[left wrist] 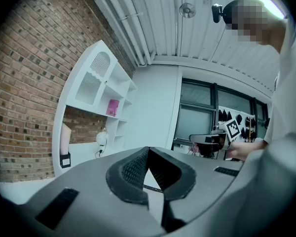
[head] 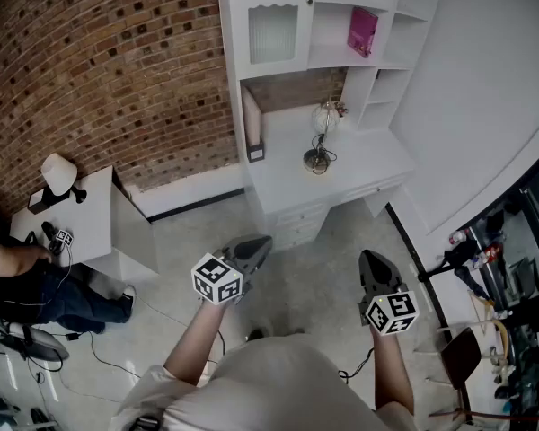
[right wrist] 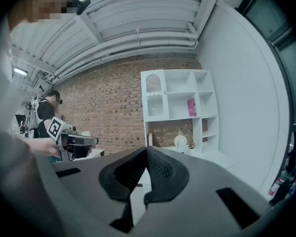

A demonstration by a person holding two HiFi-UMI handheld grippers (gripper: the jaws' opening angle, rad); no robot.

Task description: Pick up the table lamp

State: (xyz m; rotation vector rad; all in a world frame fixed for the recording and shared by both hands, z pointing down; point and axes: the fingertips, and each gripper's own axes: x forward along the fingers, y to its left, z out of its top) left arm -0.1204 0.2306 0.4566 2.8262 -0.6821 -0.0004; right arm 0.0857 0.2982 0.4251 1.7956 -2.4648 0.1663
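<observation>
Right now, table lamp (head: 319, 137) upright on white tabletop (head: 287, 173), top centre of head view, set back in the nook under shelf unit (head: 341, 25). Pale rounded globe on thin stem, dark round base, cord looping off base. Small flowers (head: 341, 109) just beside globe. Tan upright panel (head: 251, 124) at tabletop's L edge, apart from lamp. Pink book (head: 361, 31) on shelf above.

Room for moving: open floor (head: 323, 250) btw tongs and tabletop's front edge w/ drawers. Brick wall (head: 99, 61) to L, white wall (head: 485, 88) curving in on R. Low white cabinet (head: 117, 223) far L w/ white-shaded lamp (head: 59, 173) on top; second person (head: 27, 285) next to it.

L tongs (head: 254, 248): closed tip to tip, nothing gripped, over floor, pointed toward tabletop, well short of lamp. R tongs (head: 374, 266): likewise closed, empty, well apart from lamp. Confirmed in both gripper views: L tongs (left wrist: 148, 151) and R tongs (right wrist: 147, 149) w/ pads meeting at tip, nothing btw them; lamp (left wrist: 102, 138) (right wrist: 180, 140) small in the distance.
</observation>
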